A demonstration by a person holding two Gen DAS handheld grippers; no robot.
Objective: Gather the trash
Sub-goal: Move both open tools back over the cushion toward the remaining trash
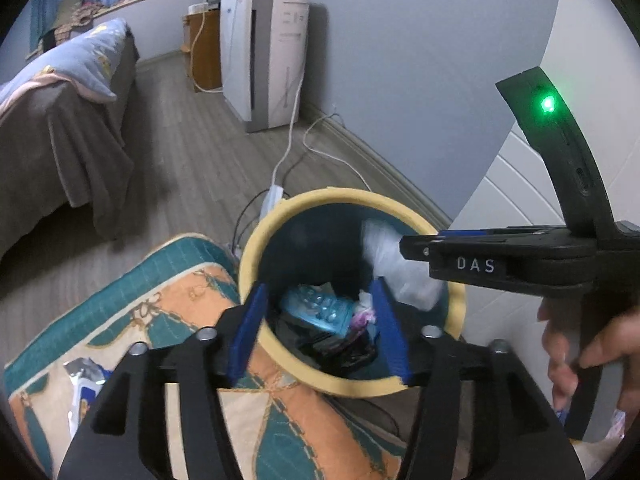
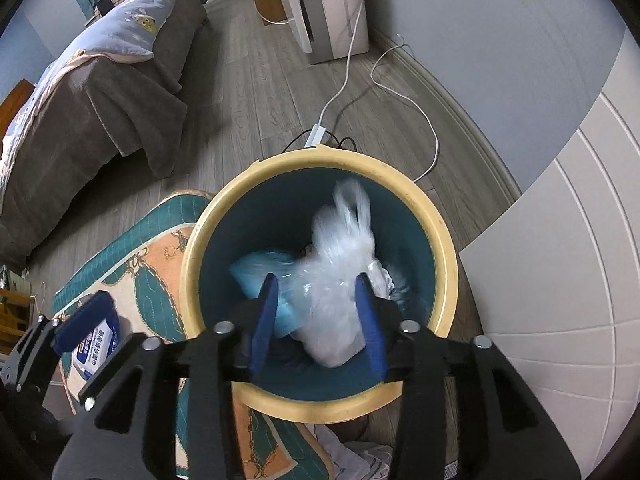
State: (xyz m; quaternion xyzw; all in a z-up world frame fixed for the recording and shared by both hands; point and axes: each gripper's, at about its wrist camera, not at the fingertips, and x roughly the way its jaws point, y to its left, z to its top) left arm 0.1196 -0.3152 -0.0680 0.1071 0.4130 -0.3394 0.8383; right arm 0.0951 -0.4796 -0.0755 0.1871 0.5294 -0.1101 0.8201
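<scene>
Through the left wrist camera we looked down into the trash bin [image 1: 352, 216], a round bucket with a yellow rim and dark teal inside, standing on the wood floor [image 1: 192, 168] against a patterned cushion [image 1: 168, 304]. Our left gripper [image 1: 320, 332] hung over its near rim with the blue pads spread wide and nothing between them. At the bottom of the bin we saw a light blue packet [image 1: 320, 312], dark wrappers and a scrap of pink and white. The right gripper [image 1: 404, 250] reached in from the side, held by a hand [image 1: 576, 344], with a blurred clear plastic bag [image 1: 392, 268] at its tip; from here we could not tell how its jaws stood.

The right wrist camera settled that. Its gripper [image 2: 322, 312] was partly open over the bin [image 2: 444, 256], and the plastic bag [image 2: 340, 280] sat between the pads, blurred, with a gap at the left pad, so it was not gripped. A blue wrapper [image 2: 256, 272] lay beside the bag. Only this view showed a pack of wipes [image 2: 96, 344] on the cushion [image 2: 156, 264] under the left gripper's finger [image 2: 80, 320].
</scene>
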